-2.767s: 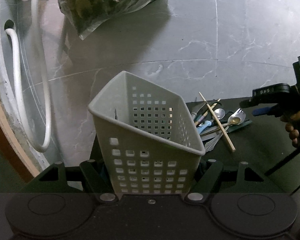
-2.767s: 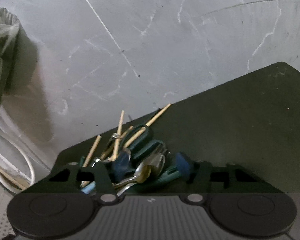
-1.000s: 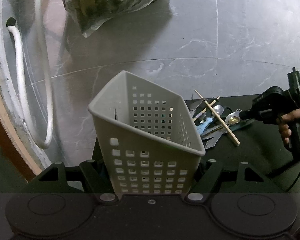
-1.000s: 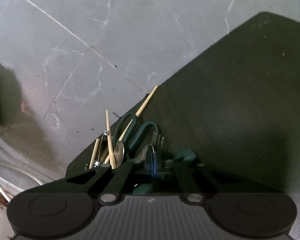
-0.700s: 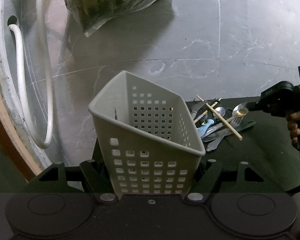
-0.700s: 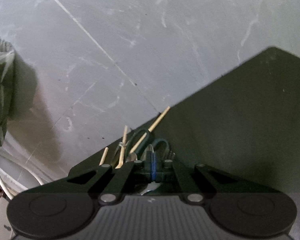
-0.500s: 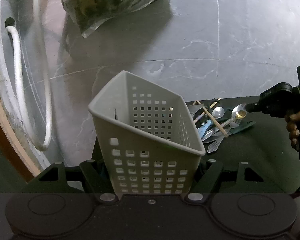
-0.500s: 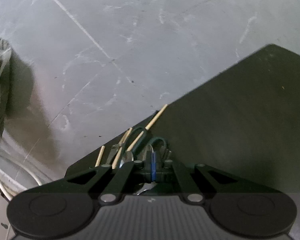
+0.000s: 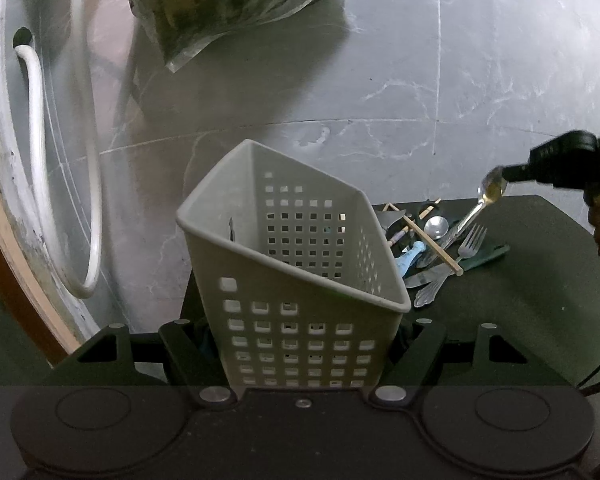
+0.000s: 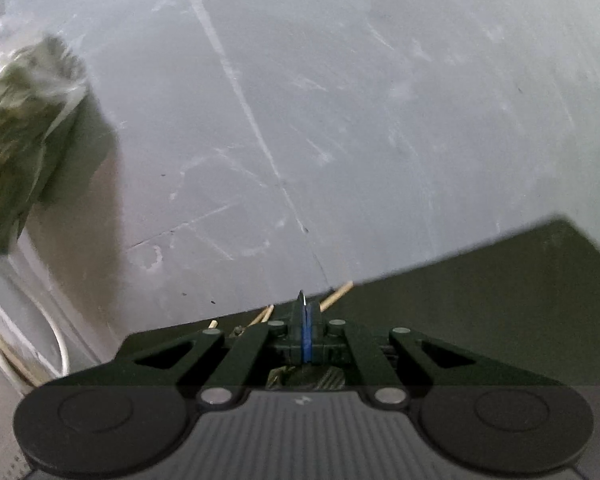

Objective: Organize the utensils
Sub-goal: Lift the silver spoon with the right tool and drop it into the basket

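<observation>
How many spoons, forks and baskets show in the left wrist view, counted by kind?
Metal spoons: 2, the held spoon in the right gripper and the pile spoon
Metal fork: 1
Grey perforated plastic basket: 1
Total: 4; overlapping utensils may hide more.

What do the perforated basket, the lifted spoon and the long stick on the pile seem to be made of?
Basket: likely moulded plastic, matte grey, with uniform square holes and smooth rounded rim. Spoon, held by the right gripper: metal, shiny, its bowl reflecting light. Stick: probably wood or bamboo, pale tan and dull, possibly a chopstick.
</observation>
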A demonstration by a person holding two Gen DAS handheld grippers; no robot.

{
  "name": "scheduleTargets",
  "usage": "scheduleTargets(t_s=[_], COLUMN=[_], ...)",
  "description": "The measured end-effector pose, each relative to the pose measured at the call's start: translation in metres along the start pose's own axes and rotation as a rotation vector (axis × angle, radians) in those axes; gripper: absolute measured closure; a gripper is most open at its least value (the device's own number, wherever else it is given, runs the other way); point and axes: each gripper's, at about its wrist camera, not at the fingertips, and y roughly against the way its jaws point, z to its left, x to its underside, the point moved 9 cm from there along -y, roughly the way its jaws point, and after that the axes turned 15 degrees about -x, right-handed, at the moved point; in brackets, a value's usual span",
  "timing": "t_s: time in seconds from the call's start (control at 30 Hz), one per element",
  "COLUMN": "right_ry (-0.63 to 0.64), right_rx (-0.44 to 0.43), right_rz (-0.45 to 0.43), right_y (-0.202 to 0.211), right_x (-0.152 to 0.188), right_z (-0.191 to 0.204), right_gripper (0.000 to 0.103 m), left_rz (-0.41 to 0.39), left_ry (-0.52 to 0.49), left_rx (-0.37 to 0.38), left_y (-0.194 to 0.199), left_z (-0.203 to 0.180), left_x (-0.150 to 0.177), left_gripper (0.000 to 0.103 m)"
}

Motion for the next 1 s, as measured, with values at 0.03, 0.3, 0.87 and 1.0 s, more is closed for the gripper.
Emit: scheduleTargets(t_s=[0.03, 0.3, 0.87, 1.0], right_ry=[0.03, 0.215, 0.461, 0.532], right_rx=[0.001, 0.03, 0.009, -0.123], right_rz=[0.005, 0.025, -0.057, -0.125], right_y=[-0.001, -0.004, 0.031, 0.063], right_x=[-0.003, -0.023, -0.071, -0.089], right_z=[0.004, 0.03, 0.094, 0.15], right_gripper=[0.103, 0.103, 0.103, 0.103], left_rz=[0.0, -0.003, -0.01, -0.014], left_ry=[0.003, 0.023, 0.026, 0.027], left_rx=[0.002, 0.013, 0.022, 0.022], left_y=[0.0, -0.003, -0.005, -0.006], left_z=[0.0, -0.001, -0.001, -0.001], left_x=[0.0, 0.0, -0.001, -0.001], left_gripper=[0.027, 0.027, 0.027, 0.027])
